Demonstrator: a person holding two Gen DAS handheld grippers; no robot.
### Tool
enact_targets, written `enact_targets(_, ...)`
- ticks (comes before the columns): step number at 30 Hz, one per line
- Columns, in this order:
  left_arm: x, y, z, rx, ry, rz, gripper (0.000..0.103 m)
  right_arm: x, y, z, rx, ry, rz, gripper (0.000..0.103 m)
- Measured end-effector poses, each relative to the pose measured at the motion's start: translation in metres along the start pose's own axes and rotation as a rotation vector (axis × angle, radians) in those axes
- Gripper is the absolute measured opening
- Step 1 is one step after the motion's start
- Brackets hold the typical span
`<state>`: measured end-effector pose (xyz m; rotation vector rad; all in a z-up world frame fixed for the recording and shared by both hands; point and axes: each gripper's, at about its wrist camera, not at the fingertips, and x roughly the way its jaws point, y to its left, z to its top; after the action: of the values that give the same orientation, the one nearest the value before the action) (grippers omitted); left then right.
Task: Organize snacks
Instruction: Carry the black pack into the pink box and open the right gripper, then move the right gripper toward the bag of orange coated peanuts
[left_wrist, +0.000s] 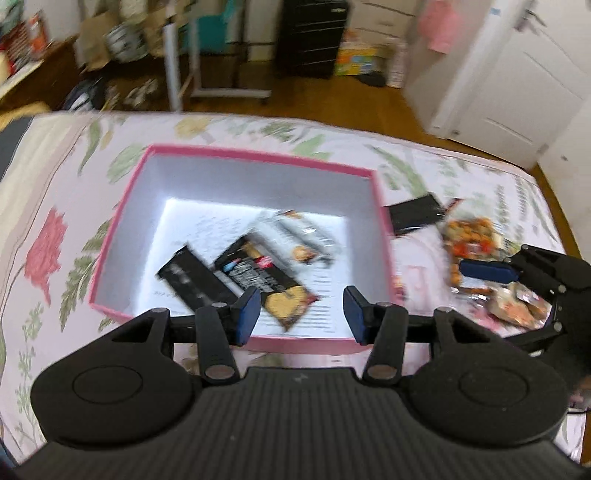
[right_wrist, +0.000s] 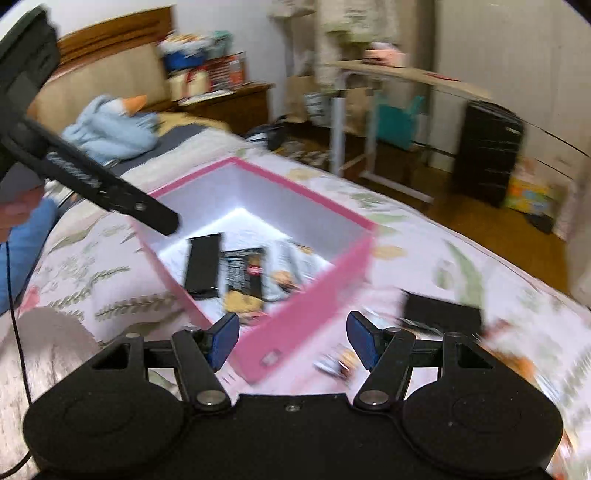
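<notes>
Your left hand-held gripper (left_wrist: 301, 314) hung over the near rim of the pink box (left_wrist: 255, 157), its blue pads apart with nothing between them. At about nine o'clock of the box the floral bedspread (left_wrist: 51, 236) showed a big pink flower and green fern sprigs; the cloth looked soft and quilted. The box was square cardboard, pink outside and white inside, its floor lined with a printed sheet too blurred to read. Inside lay three flat packets: a black one (left_wrist: 192, 280) at seven o'clock, a black-and-tan one (left_wrist: 266, 280) overlapping it in the middle, and a silvery one (left_wrist: 295, 236) toward two o'clock. Their lettering was smeared beyond reading.

At three o'clock of the box, outside it on the bed, a flat black packet (left_wrist: 413, 216) lay just beside the wall, and further right sat clear bags of orange snacks (left_wrist: 469, 236). Your right hand-held gripper (right_wrist: 291, 338) stood open and empty there, above the box's near corner, with a small wrapped snack (right_wrist: 334, 363) on the bedspread between its fingers. Beyond the bed, from ten to two o'clock, stood a wheeled metal stand, a black suitcase (left_wrist: 314, 37) and a white door (left_wrist: 517, 74).
</notes>
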<state>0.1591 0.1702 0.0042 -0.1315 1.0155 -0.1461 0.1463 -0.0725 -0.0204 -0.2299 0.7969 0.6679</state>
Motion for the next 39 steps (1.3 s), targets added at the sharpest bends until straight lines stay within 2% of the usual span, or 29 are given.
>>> enact_targets(6,-0.009,-0.051,0.004,0.092,-0.021,-0.108,0.049,-0.051,-0.033,-0.026,0.094,-0.038,-0.129,0.070)
enact_targets(10,0.001,-0.086,0.009,0.136,-0.018,-0.185,0.049,-0.063,-0.044,-0.037,0.120,-0.035,-0.191,0.072)
enact_targets(14,0.026,-0.123,0.022,0.161,0.017,-0.254,0.049,-0.059,-0.049,-0.047,0.107,-0.008,-0.259,0.073)
enact_targets(16,0.041,-0.142,0.031,0.174,0.032,-0.264,0.049,-0.052,-0.054,-0.050,0.102,0.017,-0.282,0.073)
enact_targets(22,0.086,-0.182,0.043,0.182,0.076,-0.306,0.049,-0.029,-0.074,-0.057,0.110,0.059,-0.289,0.074)
enact_targets(29,0.155,-0.192,0.052,0.118,0.129,-0.296,0.049,0.013,-0.100,-0.066,0.223,0.072,-0.287,0.074)
enact_targets(32,0.186,-0.187,0.047,0.080,0.161,-0.317,0.049,0.027,-0.107,-0.073,0.265,0.089,-0.290,0.073)
enact_targets(36,0.219,-0.185,0.034,0.058,0.205,-0.363,0.049,0.041,-0.107,-0.079,0.253,0.111,-0.314,0.073)
enact_targets(39,0.239,-0.181,0.026,-0.001,0.221,-0.374,0.049,0.051,-0.109,-0.083,0.247,0.136,-0.338,0.074)
